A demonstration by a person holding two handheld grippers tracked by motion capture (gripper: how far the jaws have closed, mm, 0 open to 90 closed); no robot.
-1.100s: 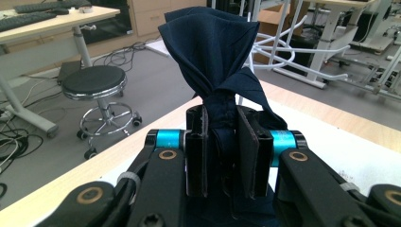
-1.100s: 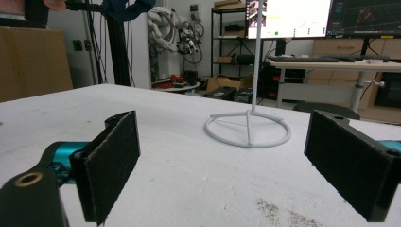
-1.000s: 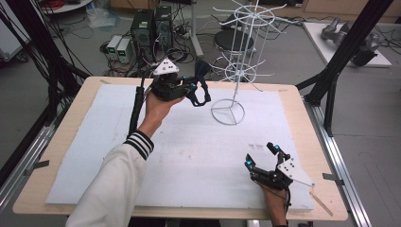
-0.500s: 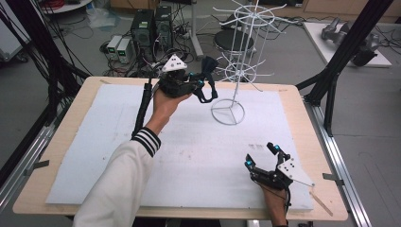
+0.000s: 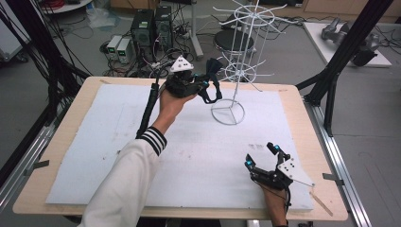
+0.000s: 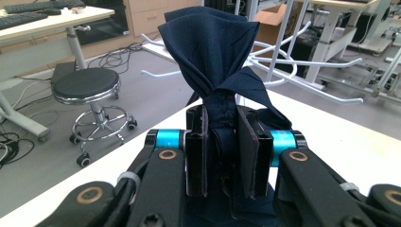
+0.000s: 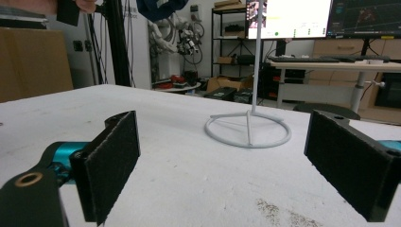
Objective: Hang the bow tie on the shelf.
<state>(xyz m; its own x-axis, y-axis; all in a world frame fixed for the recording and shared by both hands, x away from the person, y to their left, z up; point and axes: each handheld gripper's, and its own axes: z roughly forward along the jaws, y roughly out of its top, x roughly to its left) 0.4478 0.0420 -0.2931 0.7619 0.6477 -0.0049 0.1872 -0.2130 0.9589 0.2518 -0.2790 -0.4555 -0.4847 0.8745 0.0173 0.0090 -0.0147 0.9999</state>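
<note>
Left gripper [image 6: 222, 156] clamped on bunched dark cloth [image 6: 213, 52], far side near the wire rack [image 5: 239, 71]. Soft, light, floppy; grip the gathered part. Right gripper [image 7: 227, 161] jaws apart.

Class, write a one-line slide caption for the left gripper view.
Left gripper jaws clamp a bunched navy cloth, white wire rack just beyond.

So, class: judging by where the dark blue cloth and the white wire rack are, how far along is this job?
Done: the left gripper has the dark blue cloth clamped and lifted off the white mat. In hand: it holds the cloth up beside the wire rack, level with its lower arms. Left: nothing hangs on the rack yet, if hanging is the aim. The right gripper rests open near the front edge.
</note>
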